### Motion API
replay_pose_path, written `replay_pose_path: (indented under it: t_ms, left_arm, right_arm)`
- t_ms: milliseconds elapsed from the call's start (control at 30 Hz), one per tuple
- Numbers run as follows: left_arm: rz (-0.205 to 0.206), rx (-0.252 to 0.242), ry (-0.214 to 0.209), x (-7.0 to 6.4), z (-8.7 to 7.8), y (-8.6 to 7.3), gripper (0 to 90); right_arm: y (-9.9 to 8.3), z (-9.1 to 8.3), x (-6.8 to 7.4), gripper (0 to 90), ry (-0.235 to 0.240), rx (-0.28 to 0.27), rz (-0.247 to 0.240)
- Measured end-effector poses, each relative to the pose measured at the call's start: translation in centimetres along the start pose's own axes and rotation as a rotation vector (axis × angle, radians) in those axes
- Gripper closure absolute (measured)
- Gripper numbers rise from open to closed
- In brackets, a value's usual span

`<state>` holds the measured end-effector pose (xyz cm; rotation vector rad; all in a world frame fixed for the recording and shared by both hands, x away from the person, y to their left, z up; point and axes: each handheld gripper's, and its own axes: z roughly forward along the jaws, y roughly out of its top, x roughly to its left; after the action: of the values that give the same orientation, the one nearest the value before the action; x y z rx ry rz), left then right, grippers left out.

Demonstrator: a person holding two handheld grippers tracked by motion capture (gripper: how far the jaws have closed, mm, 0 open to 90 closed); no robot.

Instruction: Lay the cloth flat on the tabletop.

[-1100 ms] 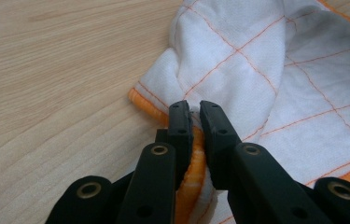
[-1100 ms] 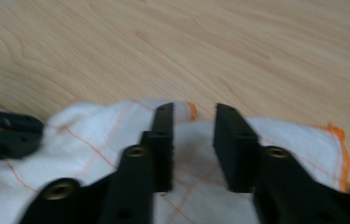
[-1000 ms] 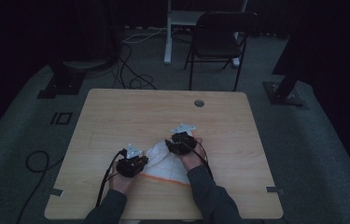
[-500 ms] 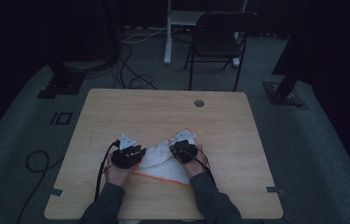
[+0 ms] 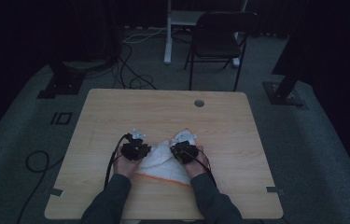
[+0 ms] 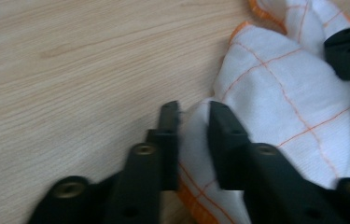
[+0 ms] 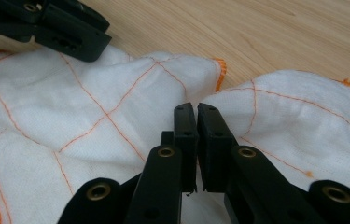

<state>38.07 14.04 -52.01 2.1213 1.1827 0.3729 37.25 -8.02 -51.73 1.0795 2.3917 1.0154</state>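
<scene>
A white cloth (image 5: 161, 158) with orange grid lines and an orange hem lies bunched near the table's front edge, between my two hands. My left gripper (image 5: 135, 149) is at the cloth's left side. In the left gripper view a fold of cloth (image 6: 275, 93) fills the narrow gap between the left gripper's (image 6: 193, 112) jaws. My right gripper (image 5: 184, 150) is at the cloth's right side. Its (image 7: 196, 109) jaws are pressed almost together over a ridge of the cloth (image 7: 93, 112). The other gripper's black jaw (image 7: 60, 28) rests on the cloth farther off.
The wooden table (image 5: 163, 112) has a round cable port (image 5: 199, 103) at its far middle. A black folding chair (image 5: 219, 42) and cables (image 5: 130, 79) are on the floor beyond the table. Black stand bases (image 5: 63, 84) flank the table.
My left gripper has moved away from the person and a little right, drawing level with the right one. The right gripper has eased slightly nearer. The cloth has bunched between them.
</scene>
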Motion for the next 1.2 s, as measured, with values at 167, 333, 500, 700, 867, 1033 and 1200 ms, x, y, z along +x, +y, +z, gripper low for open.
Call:
replay_pose_path:
  t_ms: [167, 333, 500, 700, 867, 1033, 1200]
  left_arm:
    - [0.023, -0.029, 0.048, 0.1, -0.4, 0.3, 87.7]
    - [0.010, -0.081, 0.085, 0.7, -1.1, 0.6, 87.8]
    - [-0.009, -0.108, 0.126, 1.8, -1.7, 0.7, 87.8]
    - [-0.036, -0.118, 0.160, 3.1, -2.0, 0.9, 87.8]
    - [-0.062, -0.108, 0.167, 4.0, -1.6, 0.6, 87.6]
    - [-0.061, -0.086, 0.157, 3.8, -0.8, 0.2, 87.3]
    - [-0.048, -0.061, 0.108, 3.2, 0.0, 0.0, 85.2]
  right_arm:
    - [0.0, -0.1, 0.0, 85.8, -0.001, -0.005, 0.000]
    - [0.1, -0.2, -0.1, 74.3, -0.007, -0.018, 0.008]
    - [-0.3, -0.2, -0.6, 66.9, -0.016, 0.007, 0.017]
    - [-0.9, -0.1, -1.1, 66.2, -0.016, 0.032, 0.025]
    - [-1.1, -0.1, -1.3, 66.5, -0.014, 0.046, 0.023]
    - [-1.7, 0.0, -1.6, 67.8, -0.023, 0.078, 0.024]
    - [-2.2, -0.3, -2.2, 70.1, -0.022, 0.091, 0.032]
